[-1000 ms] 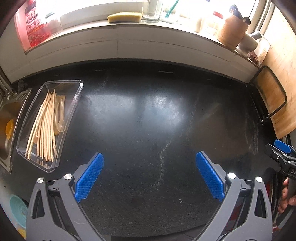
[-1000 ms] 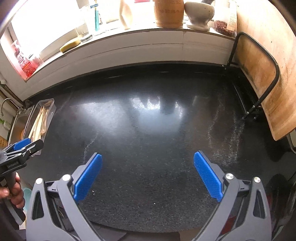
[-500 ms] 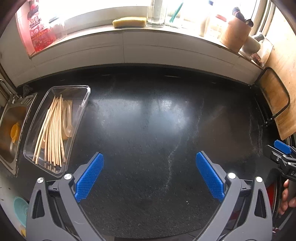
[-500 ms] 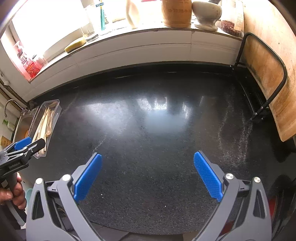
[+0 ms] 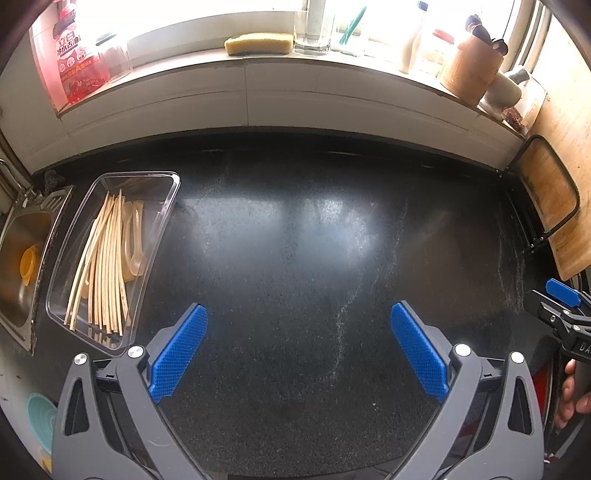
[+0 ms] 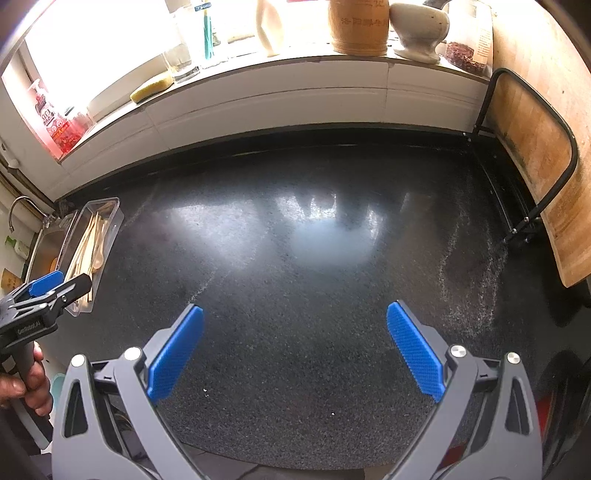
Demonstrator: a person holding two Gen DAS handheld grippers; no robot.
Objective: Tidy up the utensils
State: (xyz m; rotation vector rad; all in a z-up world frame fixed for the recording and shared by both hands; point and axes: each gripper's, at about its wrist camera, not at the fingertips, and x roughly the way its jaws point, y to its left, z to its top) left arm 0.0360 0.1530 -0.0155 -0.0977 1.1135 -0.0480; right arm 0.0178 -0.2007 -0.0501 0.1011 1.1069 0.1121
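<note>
1. Black speckled stone makes up the worktop (image 5: pixel 295 240) in the left wrist view, with a white tiled ledge behind it under a bright window. On the ledge sit a yellow sponge (image 5: pixel 258 42), a drinking glass (image 5: pixel 312 35) and a wooden canister (image 5: pixel 469 70).
2. At the left side of the worktop lies a clear plastic tray (image 5: pixel 162 221), just beside a steel sink (image 5: pixel 18 258). Inside the tray rest pale chopsticks (image 5: pixel 103 266) in a loose bundle, with light spoons (image 5: pixel 135 240) alongside them.
3. The left gripper (image 5: pixel 297 350) hovers over bare stone, its blue fingers (image 5: pixel 181 349) spread wide and holding nothing. At the right edge, the right gripper (image 5: pixel 561 306) shows only in part, with a hand (image 5: pixel 570 398) below it.
4. From the right wrist view, the same worktop (image 6: pixel 314 295) stretches to a wooden cutting board (image 6: pixel 532 147) leaning in a black wire rack on the right.
5. The tray (image 6: pixel 110 229) with its utensils sits far left, well apart from the right gripper (image 6: pixel 295 345), whose fingers (image 6: pixel 415 350) stand wide and empty.
6. The left gripper (image 6: pixel 55 288) pokes in low on the left, in front of the tray's near end, gripped by a hand (image 6: pixel 29 384).
</note>
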